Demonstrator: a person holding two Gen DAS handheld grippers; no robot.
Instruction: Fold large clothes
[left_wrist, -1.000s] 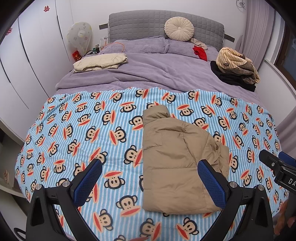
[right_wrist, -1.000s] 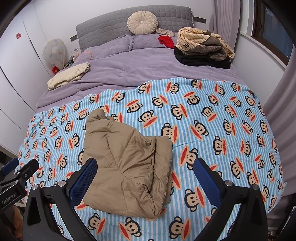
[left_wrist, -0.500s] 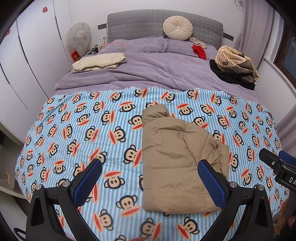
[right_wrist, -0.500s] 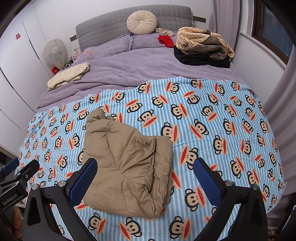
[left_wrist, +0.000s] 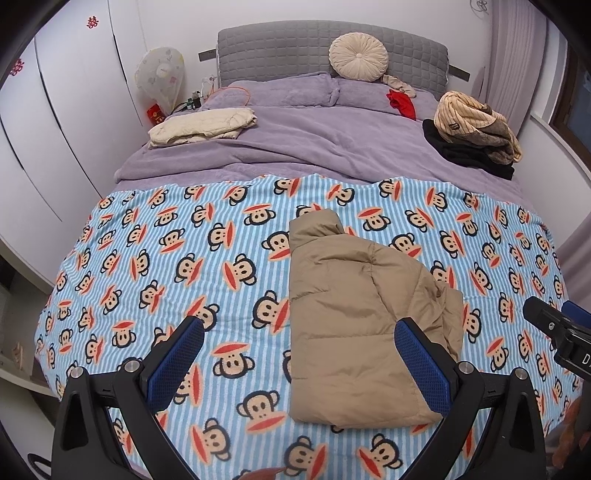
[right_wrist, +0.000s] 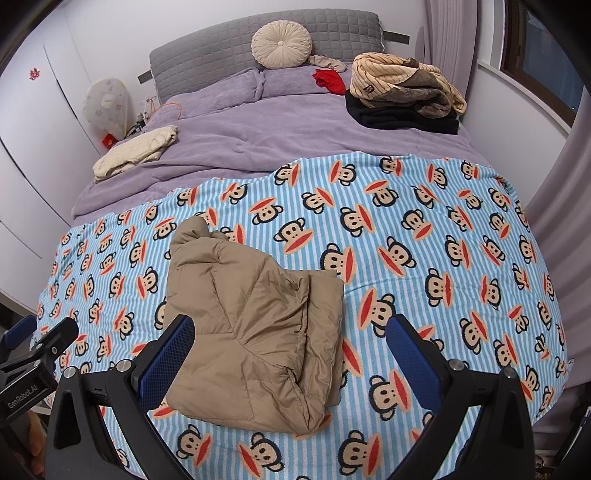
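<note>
Jacket (left_wrist: 364, 325), tan and quilted, lies folded on the monkey-print blanket (left_wrist: 166, 258) at the near end of the bed, collar toward the headboard. Left wrist view: the left gripper (left_wrist: 299, 356) is held above the blanket with its jaws spread wide and nothing between them; its position matches the earlier frame apart from a slight camera shift. Right wrist view: the right gripper (right_wrist: 290, 360) is likewise spread wide and empty above the jacket (right_wrist: 255, 325). The garment's shape and placement are unchanged.
</note>
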